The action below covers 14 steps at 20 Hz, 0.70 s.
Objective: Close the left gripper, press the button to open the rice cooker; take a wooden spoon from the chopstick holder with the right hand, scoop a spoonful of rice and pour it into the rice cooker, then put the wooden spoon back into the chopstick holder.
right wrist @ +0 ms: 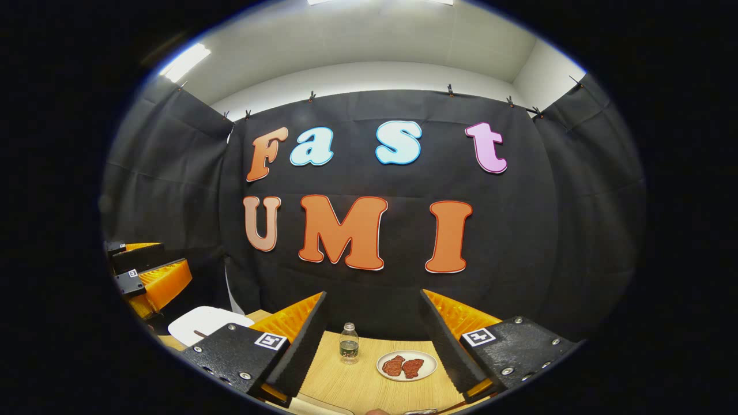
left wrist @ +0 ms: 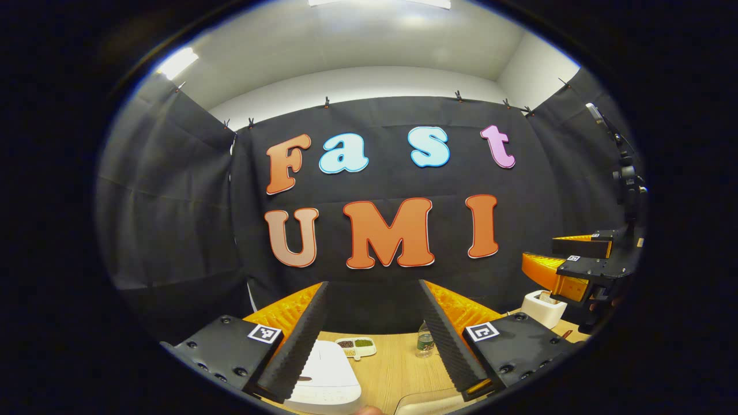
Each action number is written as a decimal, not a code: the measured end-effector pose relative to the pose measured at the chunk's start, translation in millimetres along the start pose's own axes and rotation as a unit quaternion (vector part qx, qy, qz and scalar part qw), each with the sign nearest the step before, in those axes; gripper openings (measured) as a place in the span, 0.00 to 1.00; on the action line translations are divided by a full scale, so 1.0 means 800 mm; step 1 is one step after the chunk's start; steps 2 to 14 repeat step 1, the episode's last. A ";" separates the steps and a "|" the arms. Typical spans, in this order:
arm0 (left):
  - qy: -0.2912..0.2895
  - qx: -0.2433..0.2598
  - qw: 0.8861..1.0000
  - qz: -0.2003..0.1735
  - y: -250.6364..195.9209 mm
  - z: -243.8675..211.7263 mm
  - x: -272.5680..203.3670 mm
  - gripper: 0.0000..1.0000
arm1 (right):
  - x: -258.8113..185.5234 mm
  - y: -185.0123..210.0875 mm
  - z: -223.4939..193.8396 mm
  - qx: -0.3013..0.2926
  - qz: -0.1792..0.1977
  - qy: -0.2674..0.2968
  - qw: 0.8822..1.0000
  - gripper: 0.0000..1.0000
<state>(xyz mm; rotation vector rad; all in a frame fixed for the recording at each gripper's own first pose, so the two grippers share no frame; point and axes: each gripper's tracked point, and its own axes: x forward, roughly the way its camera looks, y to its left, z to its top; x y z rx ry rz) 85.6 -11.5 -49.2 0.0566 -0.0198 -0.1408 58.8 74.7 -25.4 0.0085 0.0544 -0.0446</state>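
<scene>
The left tool (left wrist: 375, 337) hangs wide open and empty, above the shut white rice cooker (left wrist: 326, 377), which lies just below its left finger on the surface (left wrist: 398, 369); the right tool (right wrist: 375, 340) is likewise open and empty.

Bright overhead light, fisheye-warped edges

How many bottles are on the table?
1. The small clear bottle stands upright on the wooden table, left of the plate; in the left gripper view it is the same bottle. Others may be hidden.

Cloth-walled recording booth (left wrist: 173, 202), wooden table (left wrist: 398, 369)
</scene>
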 end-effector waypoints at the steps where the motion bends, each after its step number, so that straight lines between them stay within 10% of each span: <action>1: 0.001 -0.002 1.000 -0.003 -0.001 0.000 -0.001 1.00 | -0.001 0.001 -0.001 0.000 0.001 0.001 1.000 0.95; 14: 0.001 -0.002 1.000 -0.003 -0.001 0.000 -0.001 1.00 | -0.001 0.001 -0.001 0.000 0.001 0.001 1.000 0.95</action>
